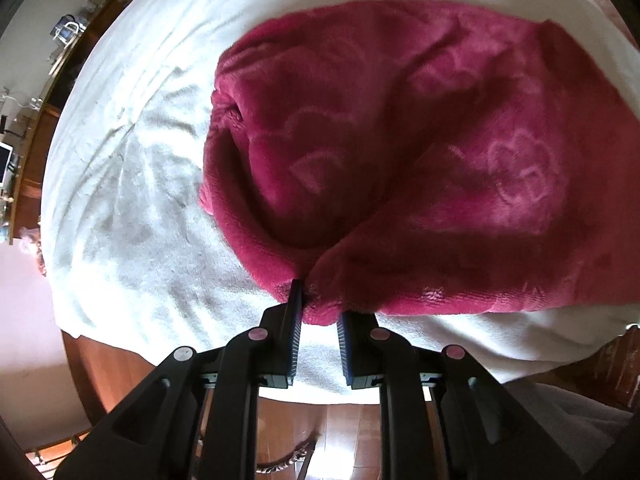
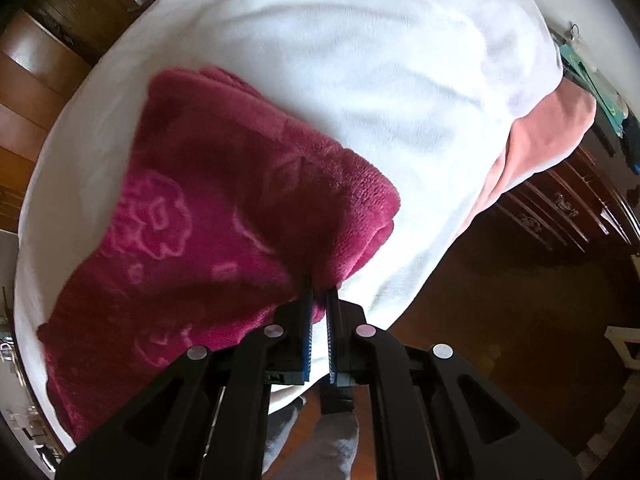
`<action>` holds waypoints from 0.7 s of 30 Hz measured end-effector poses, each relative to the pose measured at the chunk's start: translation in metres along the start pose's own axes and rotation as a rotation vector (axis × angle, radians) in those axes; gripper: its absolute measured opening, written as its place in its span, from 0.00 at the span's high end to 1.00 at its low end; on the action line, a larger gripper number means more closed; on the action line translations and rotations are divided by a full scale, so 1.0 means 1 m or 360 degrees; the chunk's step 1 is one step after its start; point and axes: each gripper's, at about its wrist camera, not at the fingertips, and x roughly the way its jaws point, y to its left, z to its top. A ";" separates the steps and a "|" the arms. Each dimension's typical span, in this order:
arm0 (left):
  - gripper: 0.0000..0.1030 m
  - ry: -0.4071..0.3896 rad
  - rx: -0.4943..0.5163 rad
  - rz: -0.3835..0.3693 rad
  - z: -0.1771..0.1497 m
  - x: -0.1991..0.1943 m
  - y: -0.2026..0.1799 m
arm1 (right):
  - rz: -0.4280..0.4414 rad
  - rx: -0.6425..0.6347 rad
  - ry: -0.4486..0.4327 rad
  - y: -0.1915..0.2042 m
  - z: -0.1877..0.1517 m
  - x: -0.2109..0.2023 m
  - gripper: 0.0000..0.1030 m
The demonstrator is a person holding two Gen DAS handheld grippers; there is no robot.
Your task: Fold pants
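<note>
Plush, fuzzy magenta fleece pants (image 1: pixel 400 160) lie on a soft white terry blanket (image 1: pixel 140 200); glossy wood floor (image 2: pixel 500 320) at lower right.

Tip of the right finger (image 1: pixel 352 322) of the left gripper (image 1: pixel 319 304) tucked under the pants (image 1: pixel 400 152), pants' far right end cut off by the frame edge, shelf clutter (image 1: pixel 68 30) too small to identify, pants' left side (image 2: pixel 120 220) motion-blurred in the right wrist view

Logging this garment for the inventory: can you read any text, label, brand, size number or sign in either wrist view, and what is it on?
None readable.
The plush magenta fleece pants show only embossed flower outlines, no lettering or tag.
Small items on the wooden shelf are too small and blurred to read.
</note>
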 end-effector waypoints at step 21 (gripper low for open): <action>0.53 -0.0019 -0.0119 0.0028 0.013 -0.001 0.035 | -0.0012 -0.0455 -0.0158 0.150 -0.008 -0.038 0.70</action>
